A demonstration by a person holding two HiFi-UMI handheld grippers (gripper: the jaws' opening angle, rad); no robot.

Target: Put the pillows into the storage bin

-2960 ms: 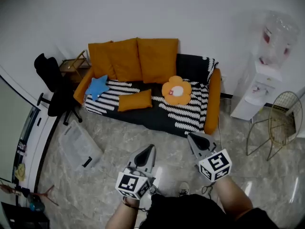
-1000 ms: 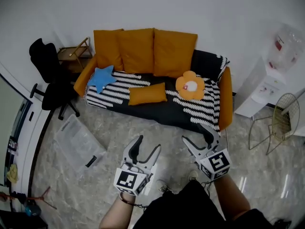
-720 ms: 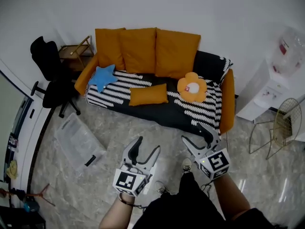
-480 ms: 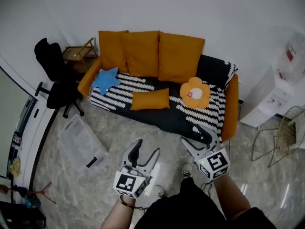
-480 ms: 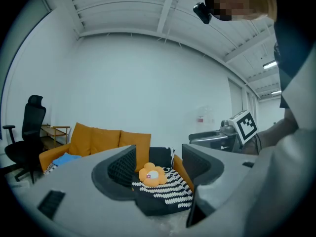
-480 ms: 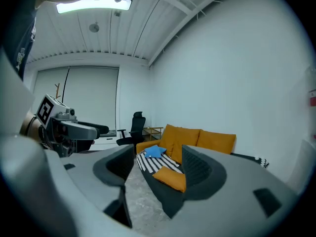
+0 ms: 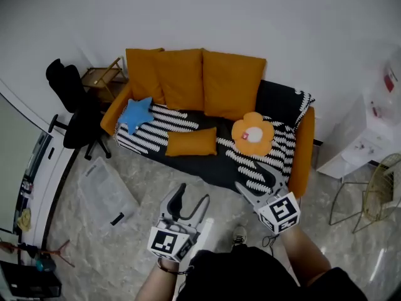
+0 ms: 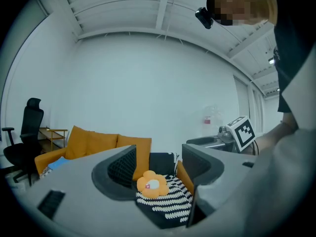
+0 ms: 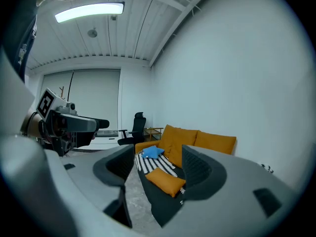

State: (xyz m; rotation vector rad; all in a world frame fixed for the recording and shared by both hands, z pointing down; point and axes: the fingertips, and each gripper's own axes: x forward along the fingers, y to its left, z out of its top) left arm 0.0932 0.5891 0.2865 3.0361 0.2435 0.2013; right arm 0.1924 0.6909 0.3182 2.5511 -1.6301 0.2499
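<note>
At the far left we see a black office chair [image 7: 72,108] with a wooden side table [image 7: 100,77] behind it, by the wall. Nearer to us on that side, the clear storage bin [image 7: 103,190] lies on the marbled floor [image 7: 150,179]. It is in front of the left end of the sofa [image 7: 302,149] and apart from it.

The sofa stands against the far wall, with three orange back cushions [image 7: 182,77] in a row and a black-and-white striped throw [image 7: 156,125] over the seat. All three pillows are on that seat. The blue star pillow [image 7: 136,113] is at the left end, the small orange pillow [image 7: 191,142] lies flat near the middle, and the flower pillow [image 7: 252,137] is to its right.

Below the sofa, near us, the left gripper [image 7: 193,194] is held over the floor with its jaws apart and nothing between them. In its own view we see the flower pillow far off through the gap. To its right, the right gripper [image 7: 250,175] is over the sofa's near right edge. It is likewise parted about halfway and empty, and the small orange pillow shows well beyond its jaws. Neither gripper touches a pillow.

At the far right a white water dispenser [image 7: 360,146] stands by the wall, with a wire chair [image 7: 385,190] just nearer.
</note>
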